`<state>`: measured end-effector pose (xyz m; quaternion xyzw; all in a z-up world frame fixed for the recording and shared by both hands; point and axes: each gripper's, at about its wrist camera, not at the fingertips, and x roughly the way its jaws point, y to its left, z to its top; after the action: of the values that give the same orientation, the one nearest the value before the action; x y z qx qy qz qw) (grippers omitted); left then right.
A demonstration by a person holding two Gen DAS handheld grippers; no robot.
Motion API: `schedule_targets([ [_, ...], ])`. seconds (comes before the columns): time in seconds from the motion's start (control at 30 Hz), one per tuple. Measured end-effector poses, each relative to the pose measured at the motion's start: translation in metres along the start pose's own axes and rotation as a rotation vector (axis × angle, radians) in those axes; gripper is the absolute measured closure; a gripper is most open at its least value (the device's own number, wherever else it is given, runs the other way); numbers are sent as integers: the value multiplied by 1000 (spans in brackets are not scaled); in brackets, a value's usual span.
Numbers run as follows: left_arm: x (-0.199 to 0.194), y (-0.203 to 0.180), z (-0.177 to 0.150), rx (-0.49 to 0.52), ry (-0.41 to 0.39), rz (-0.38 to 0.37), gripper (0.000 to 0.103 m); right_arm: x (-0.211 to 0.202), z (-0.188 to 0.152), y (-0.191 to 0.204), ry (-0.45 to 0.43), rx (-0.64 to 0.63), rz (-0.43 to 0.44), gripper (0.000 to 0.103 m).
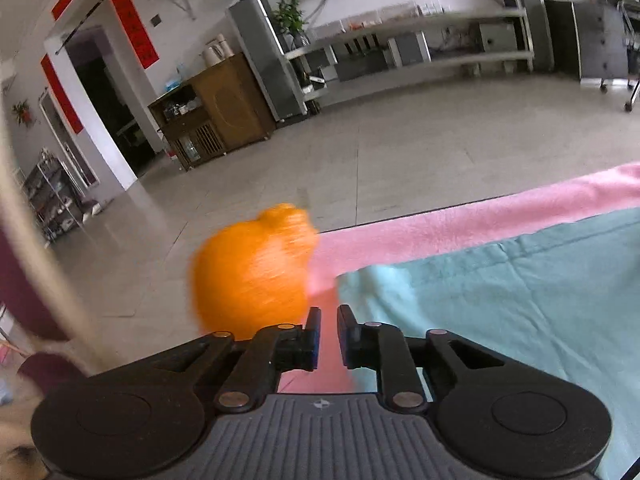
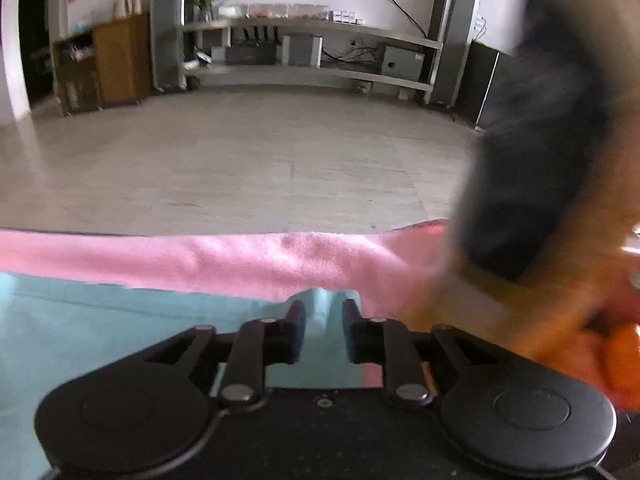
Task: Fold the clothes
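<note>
My left hand-held gripper: jaws narrowly apart, nothing pinched, over pink cloth beside the teal garment. Blurred orange object at its left. My right hand-held gripper: narrow gap, pads not pressing, above the teal garment's far edge; pink cloth beyond.

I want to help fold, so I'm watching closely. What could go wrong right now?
1. The left hand-held gripper and the right hand-held gripper both have a gap between their pads, so neither seems to pinch the teal cloth; its edge could stay down or fold crookedly.
2. The orange fruit sits close to the pink blanket's edge. Tugging fabric there might roll it off.
</note>
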<state>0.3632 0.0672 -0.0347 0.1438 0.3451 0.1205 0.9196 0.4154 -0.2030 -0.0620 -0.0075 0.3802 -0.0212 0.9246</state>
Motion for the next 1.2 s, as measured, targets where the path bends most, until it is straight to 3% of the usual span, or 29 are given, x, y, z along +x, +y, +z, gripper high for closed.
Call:
schedule_targets([
  [0.17,-87,41,-22,-21,25,-52,80,-104,-14,-33,7,111,153,72],
  [0.33,-146,54,-63,-105,124,-134,79,-188,-52,-60,9,208,266,67],
  [0.4,-147,47,-83,-173,155,-200,79,-207,-72,-72,-3,291,300,54],
  [0.5,-129,37,-113,-273,178,-288,79,-203,-106,-81,3,405,328,49],
  [0.57,-113,25,-119,-248,199,-275,89,-177,-126,-87,54,461,359,49],
  [0.6,-109,20,-119,-223,177,-273,88,-162,-133,-89,82,465,351,51],
  [0.63,-105,15,-119,-197,149,-266,87,-144,-138,-91,119,460,329,56],
  [0.67,-103,11,-118,-172,113,-247,87,-128,-140,-93,150,462,323,76],
  [0.7,-99,8,-116,-159,88,-235,88,-113,-141,-94,178,466,322,90],
  [0.83,-72,4,-118,-179,113,-261,92,-74,-150,-89,248,509,462,90],
  [0.93,-58,0,-127,-112,144,-169,88,-47,-157,-84,293,538,570,91],
  [1.0,-57,10,-129,-137,153,-141,87,-39,-160,-90,279,530,567,102],
  [1.1,-55,27,-134,-190,189,-81,88,-39,-166,-130,227,653,485,103],
  [1.2,-55,34,-138,-173,202,-40,88,-50,-176,-170,160,781,357,103],
])
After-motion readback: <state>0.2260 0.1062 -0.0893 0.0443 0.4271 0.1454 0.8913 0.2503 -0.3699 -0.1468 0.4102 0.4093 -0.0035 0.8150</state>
